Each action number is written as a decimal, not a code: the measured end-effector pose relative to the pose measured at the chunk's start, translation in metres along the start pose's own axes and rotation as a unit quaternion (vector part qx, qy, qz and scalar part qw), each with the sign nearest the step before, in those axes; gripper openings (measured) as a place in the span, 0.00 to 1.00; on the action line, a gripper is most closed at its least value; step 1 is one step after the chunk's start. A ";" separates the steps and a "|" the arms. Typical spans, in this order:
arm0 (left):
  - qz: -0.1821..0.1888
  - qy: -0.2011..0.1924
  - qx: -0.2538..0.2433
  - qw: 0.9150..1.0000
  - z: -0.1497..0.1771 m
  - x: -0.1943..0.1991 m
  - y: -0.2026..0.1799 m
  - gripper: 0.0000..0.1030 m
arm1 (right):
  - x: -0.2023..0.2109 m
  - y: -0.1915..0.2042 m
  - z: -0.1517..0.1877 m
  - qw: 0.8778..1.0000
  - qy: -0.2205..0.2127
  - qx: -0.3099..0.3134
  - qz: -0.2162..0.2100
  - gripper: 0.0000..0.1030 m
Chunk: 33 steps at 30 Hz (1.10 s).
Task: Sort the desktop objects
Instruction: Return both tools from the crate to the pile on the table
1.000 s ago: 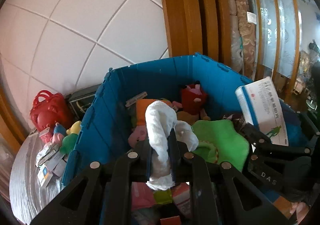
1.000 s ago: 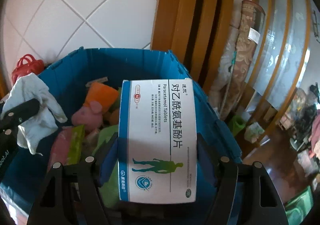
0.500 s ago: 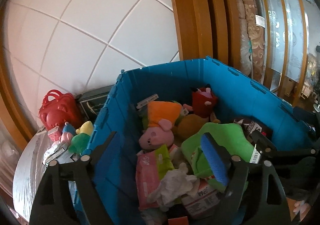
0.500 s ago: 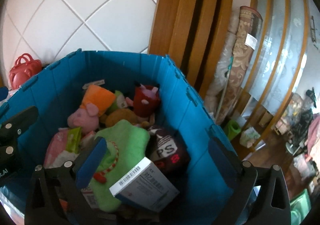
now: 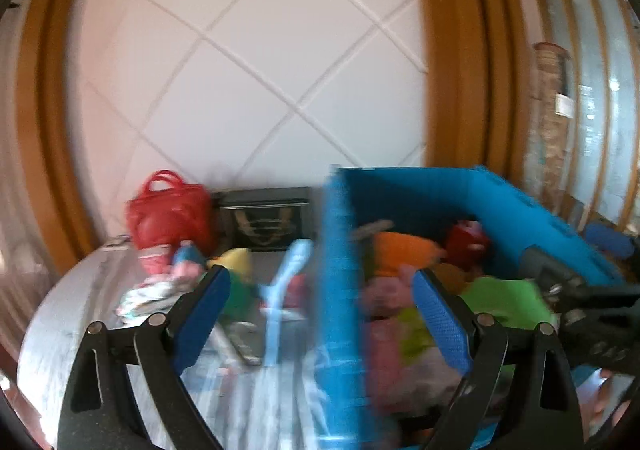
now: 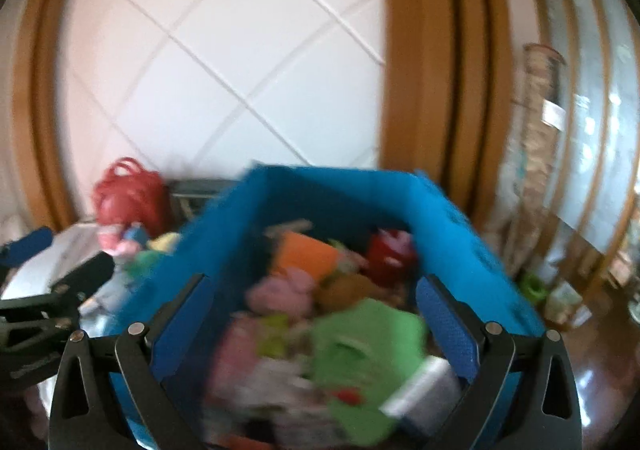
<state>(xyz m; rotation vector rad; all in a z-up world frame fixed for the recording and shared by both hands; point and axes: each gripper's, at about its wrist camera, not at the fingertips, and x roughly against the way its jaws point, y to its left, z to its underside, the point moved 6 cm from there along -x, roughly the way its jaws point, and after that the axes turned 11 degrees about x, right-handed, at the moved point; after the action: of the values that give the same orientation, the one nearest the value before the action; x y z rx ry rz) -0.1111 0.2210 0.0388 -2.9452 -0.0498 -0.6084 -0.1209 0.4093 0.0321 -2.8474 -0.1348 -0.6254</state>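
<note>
Both views are motion-blurred. A blue bin [image 5: 516,206] [image 6: 340,194] holds plush toys, a green cushion [image 6: 364,334], an orange toy [image 6: 304,254], a red toy [image 6: 390,256] and the white medicine box [image 6: 424,400]. My left gripper [image 5: 320,310] is open and empty, straddling the bin's left wall. My right gripper [image 6: 316,314] is open and empty over the bin. On the table left of the bin lie a red toy bag [image 5: 170,212], a light blue toothbrush [image 5: 284,282] and small toys [image 5: 236,262].
A dark framed box [image 5: 266,220] stands behind the table items against the white tiled wall. The round table [image 5: 76,314] has a plastic cover. Wooden door frames and a rolled carpet [image 6: 540,138] stand to the right.
Both grippers were shut on the white cloth and the medicine box, then opened and dropped them into the bin. Both have since swung left and pulled back; the left now faces the table items.
</note>
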 end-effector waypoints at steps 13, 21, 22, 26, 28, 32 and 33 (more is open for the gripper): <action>-0.105 0.087 0.026 0.990 0.030 -0.070 0.277 0.90 | -0.046 0.216 -0.064 0.992 0.003 0.024 -0.126 1.00; -0.101 0.191 0.013 0.976 0.096 -0.157 0.406 0.90 | -0.169 0.306 -0.015 0.980 0.133 0.012 -0.147 1.00; -0.097 0.200 0.007 0.975 0.102 -0.166 0.412 0.90 | -0.190 0.313 0.000 0.977 0.157 0.011 -0.145 1.00; -0.060 0.237 -0.022 0.969 0.127 -0.215 0.429 0.90 | -0.243 0.328 0.045 0.967 0.223 0.020 -0.122 1.00; -0.042 0.248 -0.034 0.967 0.134 -0.236 0.432 0.90 | -0.260 0.330 0.062 0.962 0.247 0.025 -0.117 1.00; -0.011 0.262 -0.072 0.962 0.144 -0.268 0.426 0.90 | -0.282 0.334 0.083 0.955 0.276 0.041 -0.102 1.00; -0.006 0.266 -0.082 0.960 0.147 -0.277 0.424 0.90 | -0.286 0.335 0.086 0.953 0.281 0.045 -0.102 1.00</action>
<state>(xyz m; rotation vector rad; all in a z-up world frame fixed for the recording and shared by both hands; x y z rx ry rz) -0.2826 -0.1799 -0.2572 -2.8188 0.0416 -1.4440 -0.2992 0.0923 -0.2308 -2.4666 -0.3501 -1.4005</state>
